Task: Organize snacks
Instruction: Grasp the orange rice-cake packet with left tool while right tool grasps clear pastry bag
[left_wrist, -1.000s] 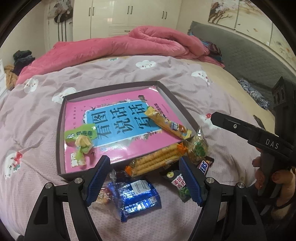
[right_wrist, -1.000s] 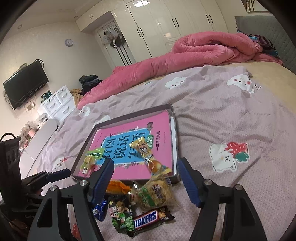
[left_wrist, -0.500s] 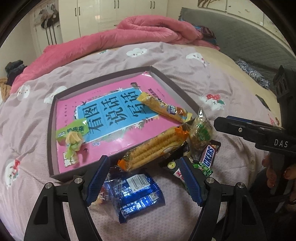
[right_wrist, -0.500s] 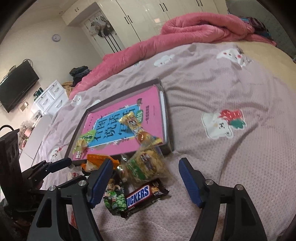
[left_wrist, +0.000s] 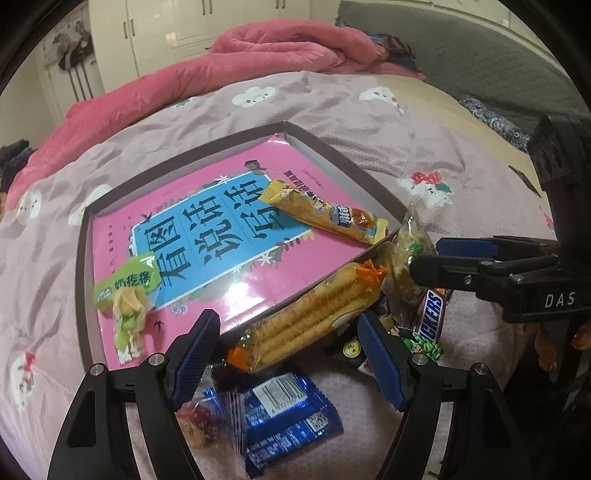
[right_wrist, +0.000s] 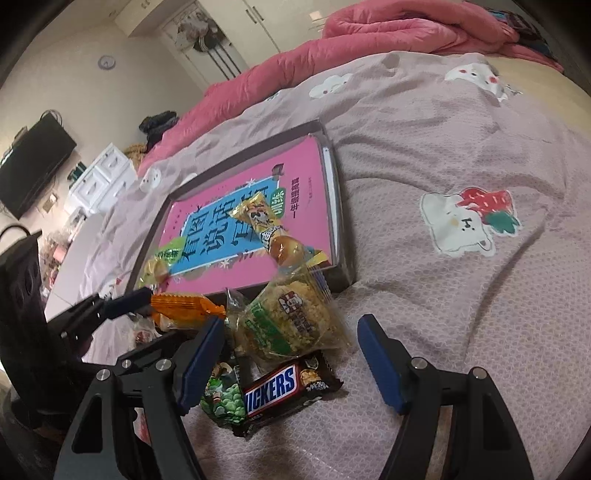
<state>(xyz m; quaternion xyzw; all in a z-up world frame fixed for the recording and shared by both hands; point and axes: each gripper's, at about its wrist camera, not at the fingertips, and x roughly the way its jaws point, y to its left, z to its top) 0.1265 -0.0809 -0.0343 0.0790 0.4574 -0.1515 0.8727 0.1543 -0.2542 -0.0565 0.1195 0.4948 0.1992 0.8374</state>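
1. A bed (right_wrist: 461, 155) with a mauve cover holds a shallow tray (left_wrist: 332, 155) lined with a pink book (left_wrist: 221, 229). A heap of wrapped snacks lies on the cover against the tray's near edge, at 6 o'clock from it.
2. Already on the book: a long yellow bar (left_wrist: 325, 218) toward 3 o'clock, and a green-and-cream candy (left_wrist: 127, 299) toward 8 o'clock.
3. The left claw (left_wrist: 288, 360) hangs wide open and empty. Its blue pads (left_wrist: 195, 354) straddle a wafer-roll pack (left_wrist: 306, 321) that leans on the tray rim; they are not touching it.
4. The right claw (right_wrist: 291, 363) is also wide open and empty, above a rice-cake pack (right_wrist: 291, 325) and a Snickers (right_wrist: 288, 387), with a green pea bag (right_wrist: 225, 398) at its 7 o'clock.
5. A blue cookie pack (left_wrist: 284, 417) lies nearest the left camera, at 6 o'clock from the wafer rolls.
6. Handling, as a judgement: all are light, in slick, crinkly film that may slide between pads.
7. The wafer rolls and rice cake look brittle, so a gentle squeeze across the pack's middle seems safest.
8. The Snickers is firm; gripping across its narrow width should hold well.
9. The pea bag is soft and loose; pinching its sealed end seems best.
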